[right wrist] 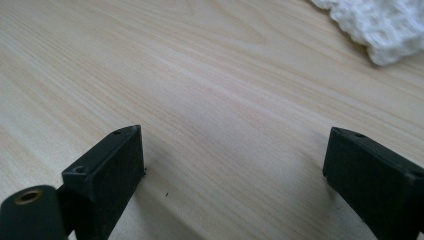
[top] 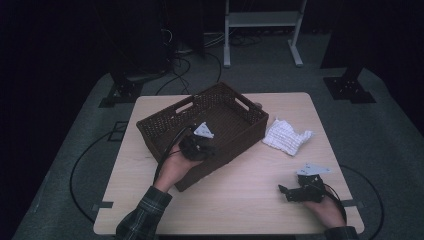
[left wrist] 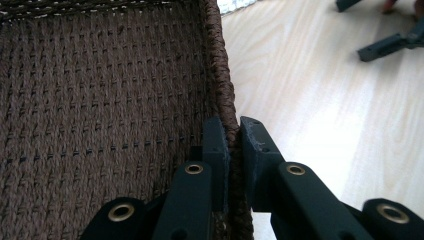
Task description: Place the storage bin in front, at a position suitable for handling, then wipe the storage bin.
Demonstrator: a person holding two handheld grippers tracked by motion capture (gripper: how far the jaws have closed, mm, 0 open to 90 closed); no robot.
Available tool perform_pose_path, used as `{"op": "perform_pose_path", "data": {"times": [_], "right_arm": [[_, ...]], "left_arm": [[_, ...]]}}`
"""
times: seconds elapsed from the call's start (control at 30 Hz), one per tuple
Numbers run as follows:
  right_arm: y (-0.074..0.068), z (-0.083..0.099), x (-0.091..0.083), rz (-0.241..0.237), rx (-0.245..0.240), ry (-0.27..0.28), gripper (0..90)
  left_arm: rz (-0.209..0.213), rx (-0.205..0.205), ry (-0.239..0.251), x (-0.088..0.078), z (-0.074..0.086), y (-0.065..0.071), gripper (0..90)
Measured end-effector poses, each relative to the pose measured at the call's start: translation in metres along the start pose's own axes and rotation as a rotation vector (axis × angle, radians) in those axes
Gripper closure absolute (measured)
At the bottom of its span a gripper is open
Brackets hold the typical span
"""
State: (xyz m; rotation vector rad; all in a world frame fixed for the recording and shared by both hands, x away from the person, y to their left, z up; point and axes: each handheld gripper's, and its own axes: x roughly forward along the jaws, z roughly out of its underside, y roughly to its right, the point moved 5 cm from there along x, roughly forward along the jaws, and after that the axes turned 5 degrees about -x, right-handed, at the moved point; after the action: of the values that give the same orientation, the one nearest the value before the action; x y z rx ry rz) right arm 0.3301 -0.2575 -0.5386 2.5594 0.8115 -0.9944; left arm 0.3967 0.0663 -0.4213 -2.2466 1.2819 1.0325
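- A dark brown woven pattern is shown by the basket (top: 227, 112).
- A white, knitted texture is seen on the cloth (top: 286, 136).
- Pale wood grain is displayed by the table (top: 240, 195).
- A green plaid is worn on the sleeve (top: 142, 215).
- Black is seen on the left gripper (left wrist: 234, 150) and right gripper (right wrist: 235, 165).

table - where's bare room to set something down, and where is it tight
Free: the table strip between the basket and the right gripper, and the far right corner beyond the white cloth. The basket floor is bare too. Tight: the gap between basket and cloth, and the near basket wall, where the left gripper is clamped.
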Motion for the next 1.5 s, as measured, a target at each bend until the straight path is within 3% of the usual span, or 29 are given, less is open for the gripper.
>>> {"op": "perform_pose_path", "data": {"times": [0.37, 0.47, 0.53, 0.6, 0.63, 0.73, 0.9, 1.17, 1.5], "right_arm": [[0.001, -0.001, 0.002, 0.006, -0.004, 0.002, 8.7], [0.001, -0.001, 0.002, 0.005, -0.003, 0.001, 8.7], [0.001, -0.001, 0.001, 0.001, -0.001, -0.001, 8.7], [0.000, -0.001, 0.001, 0.001, -0.001, 0.000, 8.7], [0.000, -0.001, 0.001, 0.000, -0.001, 0.000, 8.7], [0.000, -0.001, 0.001, 0.000, -0.001, 0.000, 8.7], [0.000, -0.001, 0.001, 0.000, -0.001, 0.000, 8.7], [0.000, -0.001, 0.001, 0.000, -0.001, 0.000, 8.7], [0.001, -0.001, 0.001, 0.000, -0.003, -0.001, 8.7]], "left_arm": [[0.011, -0.001, 0.007, -0.001, 0.002, -0.001, 78.7], [0.000, -0.009, 0.030, -0.006, 0.001, -0.003, 63.0], [0.007, -0.040, 0.070, -0.012, 0.002, -0.006, 51.5], [0.011, -0.049, 0.087, -0.015, 0.002, -0.006, 48.1], [0.009, -0.058, 0.098, -0.017, 0.002, -0.006, 39.6], [-0.017, -0.064, 0.120, -0.028, 0.005, -0.007, 30.1], [-0.048, -0.080, 0.136, -0.042, 0.011, -0.010, 25.6], [-0.110, -0.104, 0.134, -0.060, 0.032, -0.012, 11.1], [-0.170, -0.131, 0.181, -0.083, 0.057, -0.005, 6.0]]}}
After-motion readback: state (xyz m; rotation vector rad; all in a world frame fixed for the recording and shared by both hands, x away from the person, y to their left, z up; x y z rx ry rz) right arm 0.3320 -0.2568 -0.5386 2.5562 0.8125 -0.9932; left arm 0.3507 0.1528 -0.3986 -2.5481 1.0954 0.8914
